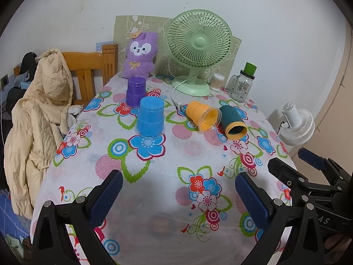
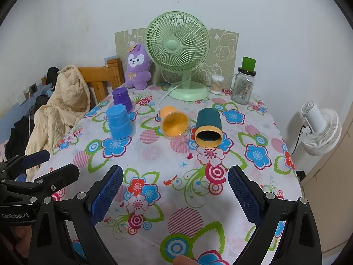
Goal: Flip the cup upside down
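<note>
A blue cup point(image 1: 150, 117) point(image 2: 119, 122) and a purple cup point(image 1: 135, 91) point(image 2: 122, 99) stand upside down on the floral tablecloth point(image 1: 167, 154) point(image 2: 176, 154). An orange cup point(image 1: 201, 116) point(image 2: 173, 121) and a dark teal cup with a yellow rim point(image 1: 233, 120) point(image 2: 208, 127) lie on their sides, mouths toward me. My left gripper point(image 1: 178, 190) is open and empty, well short of the cups; it also shows at the left of the right wrist view point(image 2: 47, 164). My right gripper point(image 2: 175, 185) is open and empty; it also shows at the right of the left wrist view point(image 1: 293, 159).
A green desk fan point(image 1: 195, 50) point(image 2: 178, 55), a purple plush toy point(image 1: 140, 55) point(image 2: 138, 66), a cotton swab jar point(image 1: 217, 81) point(image 2: 217, 85) and a glass jar with a green lid point(image 1: 241, 84) point(image 2: 243, 84) stand at the back. A chair with a beige coat point(image 1: 37, 119) point(image 2: 64, 110) is left; a white fan point(image 1: 297, 123) point(image 2: 320, 128) is right.
</note>
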Demonstrator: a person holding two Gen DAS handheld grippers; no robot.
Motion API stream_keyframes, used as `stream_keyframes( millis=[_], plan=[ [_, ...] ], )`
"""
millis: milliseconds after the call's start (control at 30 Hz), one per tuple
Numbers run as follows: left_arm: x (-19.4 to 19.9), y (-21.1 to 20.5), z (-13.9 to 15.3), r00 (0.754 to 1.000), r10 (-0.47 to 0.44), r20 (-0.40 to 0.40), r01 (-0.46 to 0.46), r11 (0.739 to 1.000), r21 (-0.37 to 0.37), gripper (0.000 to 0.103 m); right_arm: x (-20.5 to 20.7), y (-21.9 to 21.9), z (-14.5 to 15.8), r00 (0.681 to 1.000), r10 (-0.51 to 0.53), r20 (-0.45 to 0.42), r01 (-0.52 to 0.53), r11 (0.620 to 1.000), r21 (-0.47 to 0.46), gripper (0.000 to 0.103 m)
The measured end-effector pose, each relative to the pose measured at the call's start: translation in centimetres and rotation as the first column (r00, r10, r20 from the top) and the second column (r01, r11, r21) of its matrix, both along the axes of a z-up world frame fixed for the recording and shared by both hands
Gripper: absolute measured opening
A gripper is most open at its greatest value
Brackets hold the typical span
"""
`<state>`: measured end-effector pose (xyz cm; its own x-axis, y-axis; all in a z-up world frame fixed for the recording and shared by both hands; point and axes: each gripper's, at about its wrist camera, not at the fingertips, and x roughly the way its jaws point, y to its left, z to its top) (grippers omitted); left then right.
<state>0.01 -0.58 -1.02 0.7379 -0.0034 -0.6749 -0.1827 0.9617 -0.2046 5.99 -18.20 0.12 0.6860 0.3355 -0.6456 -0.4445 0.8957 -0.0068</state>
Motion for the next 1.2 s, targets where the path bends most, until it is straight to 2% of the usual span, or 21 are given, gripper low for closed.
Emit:
stream_keyframes(
  millis=[867,1200],
  plan=[
    [0.2,0.4,0.2,1.0,-0.003,-0.018,0.003,1.0,-0.007,0.103,0.1,0.4,0.0,1.0,0.009,-0.007,-0.009,1.0,-0.018,0.097],
    [0.3,1.2,-1.0,0.999,0.003,-0.041,-0.003,1.0,-0.014,0.103,0.8,1.3,-0.7,0.999,0.019,-0.032,-0.02,0.999,-0.032,0.097]
  ],
)
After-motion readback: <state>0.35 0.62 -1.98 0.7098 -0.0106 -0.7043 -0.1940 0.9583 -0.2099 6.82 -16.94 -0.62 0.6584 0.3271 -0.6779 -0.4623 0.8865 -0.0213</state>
